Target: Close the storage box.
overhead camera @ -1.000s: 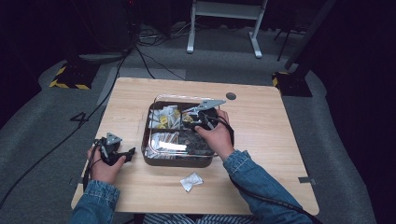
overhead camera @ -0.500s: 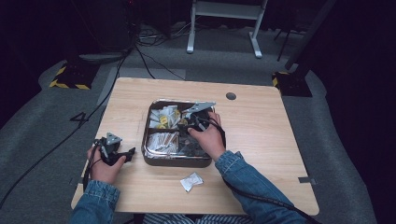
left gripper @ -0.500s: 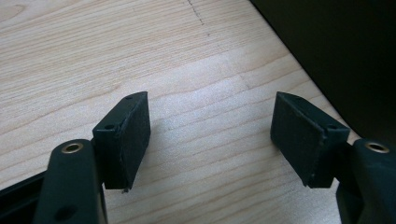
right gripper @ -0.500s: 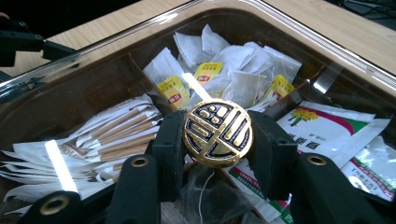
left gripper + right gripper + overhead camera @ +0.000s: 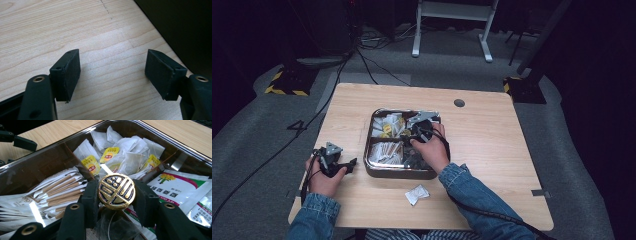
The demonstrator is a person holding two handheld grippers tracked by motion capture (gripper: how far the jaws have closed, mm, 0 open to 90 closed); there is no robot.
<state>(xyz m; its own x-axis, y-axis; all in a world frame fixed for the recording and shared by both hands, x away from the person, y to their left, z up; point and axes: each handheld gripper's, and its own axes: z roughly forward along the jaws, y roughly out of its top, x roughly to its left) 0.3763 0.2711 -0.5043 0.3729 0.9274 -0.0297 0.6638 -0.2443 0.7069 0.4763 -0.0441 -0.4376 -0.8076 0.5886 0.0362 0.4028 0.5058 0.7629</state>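
A dark square tray point(image 5: 398, 174) with compartments sits mid-table under a see-through lid point(image 5: 50, 152). A round gold-and-black knob point(image 5: 116, 191) stands at the lid's middle, and my right gripper point(image 5: 116, 195) is shut on it, one jaw on each side. From above, my right gripper point(image 5: 408, 140) is over the tray's centre. Under the lid lie yellow-tagged tea bags point(image 5: 120, 155), paper stick packets point(image 5: 62, 192) and green-printed sachets point(image 5: 180, 185). My left gripper point(image 5: 353, 162) rests on the table to the left of the tray, open point(image 5: 112, 72) over bare wood.
A small white packet point(image 5: 417, 194) lies on the table in front of the tray. A cable hole point(image 5: 459, 103) is at the back right. The table's left edge is close to my left hand. Cables run across the floor beyond.
My right hand has moved left from the tray's right side to its middle. The left hand and its gripper have stayed put.
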